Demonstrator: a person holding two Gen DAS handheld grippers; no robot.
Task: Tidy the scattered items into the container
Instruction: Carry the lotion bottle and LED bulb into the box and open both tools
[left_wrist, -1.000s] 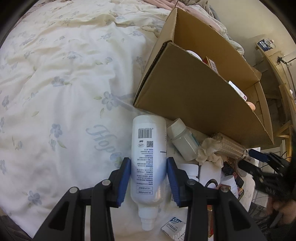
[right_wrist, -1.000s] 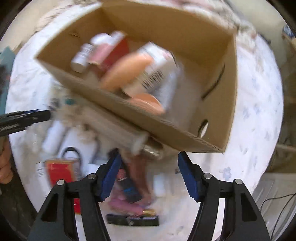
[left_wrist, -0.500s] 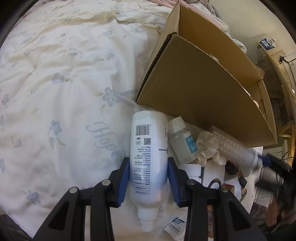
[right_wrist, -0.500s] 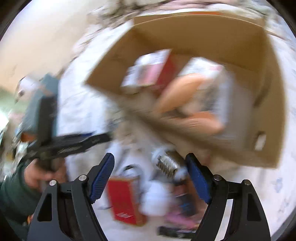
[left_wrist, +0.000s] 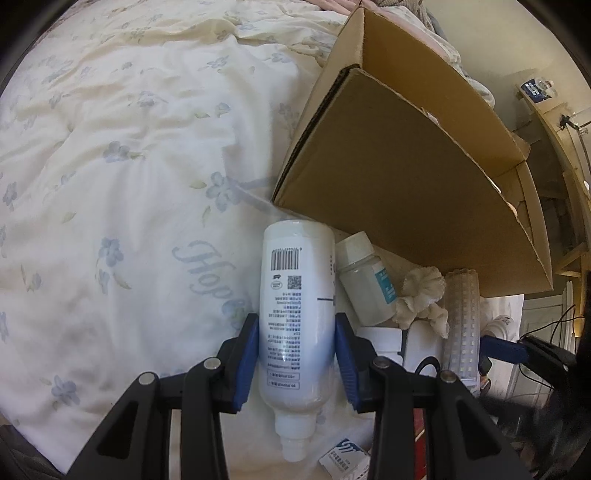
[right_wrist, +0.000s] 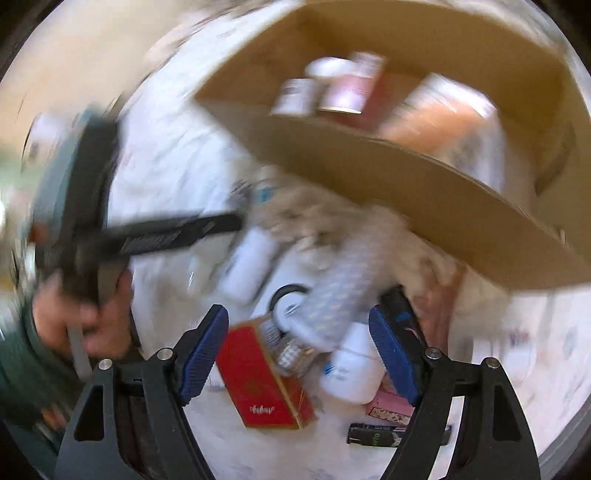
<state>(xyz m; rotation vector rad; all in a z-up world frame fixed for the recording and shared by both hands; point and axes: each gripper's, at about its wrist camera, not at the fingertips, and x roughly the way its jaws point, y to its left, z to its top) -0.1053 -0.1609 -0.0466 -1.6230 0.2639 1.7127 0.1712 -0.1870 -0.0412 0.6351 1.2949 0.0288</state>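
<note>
My left gripper (left_wrist: 296, 356) is shut on a white bottle (left_wrist: 297, 295) with a barcode label, cap toward the camera, just above the floral bedding. Behind it the open cardboard box (left_wrist: 406, 177) stands on the bed. In the blurred right wrist view, my right gripper (right_wrist: 297, 354) hangs open over a pile: a red box (right_wrist: 262, 384), a dotted LED bulb (right_wrist: 340, 295) and a small white bottle (right_wrist: 351, 373). Its pads press on nothing. The cardboard box (right_wrist: 406, 177) beyond holds several bottles and packets.
A white-capped jar (left_wrist: 365, 280), a cream fabric flower (left_wrist: 421, 295) and the LED bulb (left_wrist: 461, 317) lie against the box's near wall. A person's hand (right_wrist: 85, 314) grips the left tool. A black lighter (right_wrist: 376, 439) and a pink packet (right_wrist: 388, 406) lie nearby.
The right wrist view swung over the pile and its jaws widened. The LED bulb shifted from beside the box down into the pile. The left gripper kept its hold on the bottle, edging toward the box.
</note>
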